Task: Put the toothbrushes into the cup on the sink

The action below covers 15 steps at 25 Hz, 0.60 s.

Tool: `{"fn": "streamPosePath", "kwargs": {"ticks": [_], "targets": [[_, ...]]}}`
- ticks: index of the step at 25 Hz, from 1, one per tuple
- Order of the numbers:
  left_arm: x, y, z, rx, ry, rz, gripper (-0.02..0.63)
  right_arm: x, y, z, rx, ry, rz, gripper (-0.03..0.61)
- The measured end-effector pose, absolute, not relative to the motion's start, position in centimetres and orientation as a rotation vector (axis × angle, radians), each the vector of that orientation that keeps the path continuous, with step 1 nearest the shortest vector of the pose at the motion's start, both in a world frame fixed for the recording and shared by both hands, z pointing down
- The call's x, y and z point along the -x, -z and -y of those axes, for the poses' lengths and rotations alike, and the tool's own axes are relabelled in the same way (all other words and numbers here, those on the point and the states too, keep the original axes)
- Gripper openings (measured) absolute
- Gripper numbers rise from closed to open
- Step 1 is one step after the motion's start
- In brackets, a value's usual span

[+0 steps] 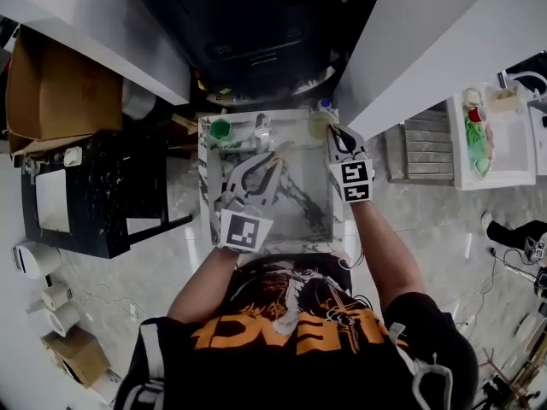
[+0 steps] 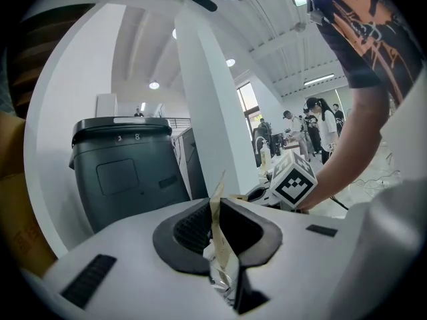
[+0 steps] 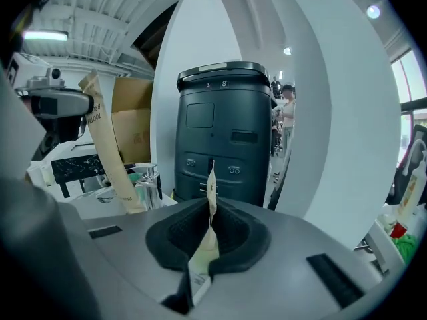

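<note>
Though sheathed in tan paper, apparently a toothbrush (image 2: 218, 202), pinched upright in the left gripper (image 2: 217, 235), jaws closed on it. Second paper packet (image 3: 211, 192) clamped likewise in the right gripper (image 3: 208, 242). Both above the marble sink (image 1: 206, 186); green cup (image 1: 220, 130) at its far-left corner.

- Left hand-held gripper (image 1: 270, 164), centre of the head view, points up-frame, jaws clamped on a tan paper sleeve (image 2: 217, 209)
- Right hand-held gripper (image 1: 338, 137), just right of it and slightly higher in frame, jaws pressed together on a thin paper packet (image 3: 211, 199)
- Left forearm (image 1: 201, 284) and right forearm (image 1: 385, 246), both bare, reach up-frame from the lower middle, angling inward
</note>
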State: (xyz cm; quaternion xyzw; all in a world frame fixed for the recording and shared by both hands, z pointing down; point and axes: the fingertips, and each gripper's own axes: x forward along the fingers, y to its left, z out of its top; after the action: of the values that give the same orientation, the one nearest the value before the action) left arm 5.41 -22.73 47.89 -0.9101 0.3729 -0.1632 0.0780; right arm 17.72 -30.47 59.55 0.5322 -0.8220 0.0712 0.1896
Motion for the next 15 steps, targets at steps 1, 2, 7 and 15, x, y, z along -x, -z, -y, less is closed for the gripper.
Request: {"fn": "streamPosePath", "kwargs": {"ticks": [1, 2, 7, 15], "targets": [[-5.6, -48.0, 22.8, 2.731, 0.496, -1.120, 0.058, -17.8, -59.7, 30.7, -1.496, -0.203, 2.311, 0.026], [-5.8, -48.2, 22.8, 2.737, 0.501, -1.120, 0.058, -17.9, -59.9, 30.8, -1.496, -0.203, 2.309, 0.035], [-6.7, -48.8, 22.6, 2.747, 0.533, -1.094, 0.058, -17.7, -60.7, 30.8, -1.441, -0.220, 2.317, 0.212], [-6.8, -48.4, 22.9, 2.745, 0.522, -1.102, 0.058, -15.4, -57.9, 27.6, -1.313, -0.103, 2.430, 0.253]]}}
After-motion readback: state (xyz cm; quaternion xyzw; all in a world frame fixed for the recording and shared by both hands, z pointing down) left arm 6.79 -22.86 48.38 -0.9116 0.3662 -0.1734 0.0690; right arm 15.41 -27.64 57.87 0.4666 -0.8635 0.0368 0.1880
